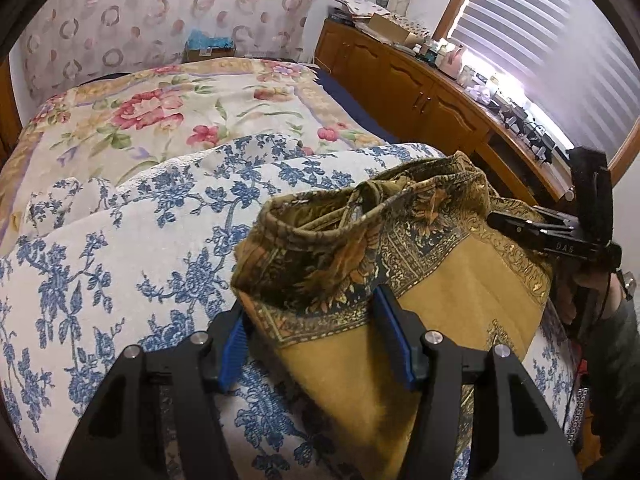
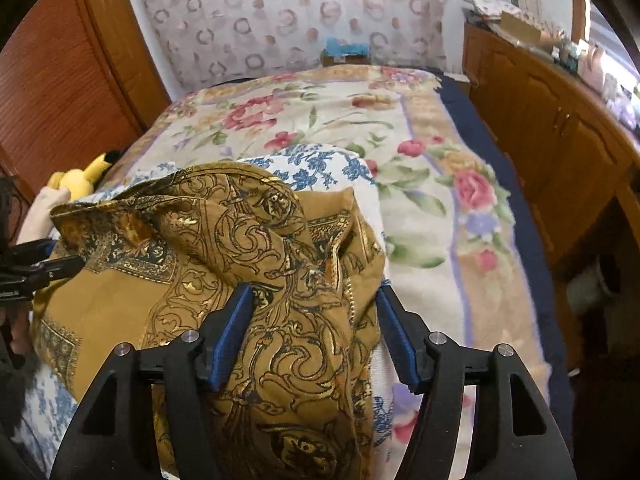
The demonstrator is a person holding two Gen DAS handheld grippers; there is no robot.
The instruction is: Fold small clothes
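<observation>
The blue pads [image 1: 234,354] of the left gripper [image 1: 316,336] stand half apart, one on each side of the near edge of the mustard patterned cloth [image 1: 432,280]; they do not seem to press it, so I read them as open around it. In the right wrist view the right gripper [image 2: 316,332] is also open, its jaws on both sides of a raised ridge of the same cloth [image 2: 256,248], with a gap at the right pad.

The cloth lies bunched on a blue-flowered cover [image 1: 132,248] on the bed, at about 12 o'clock from both grippers. Its far part is rolled up.

The risk I see: no pad holds the fabric now, so the fold can slide open again. If the right jaws close here, they may take several layers at once and pull the heap askew. At 9 o'clock a yellow plush toy [image 2: 78,180] sits near the cloth but apart from it.
</observation>
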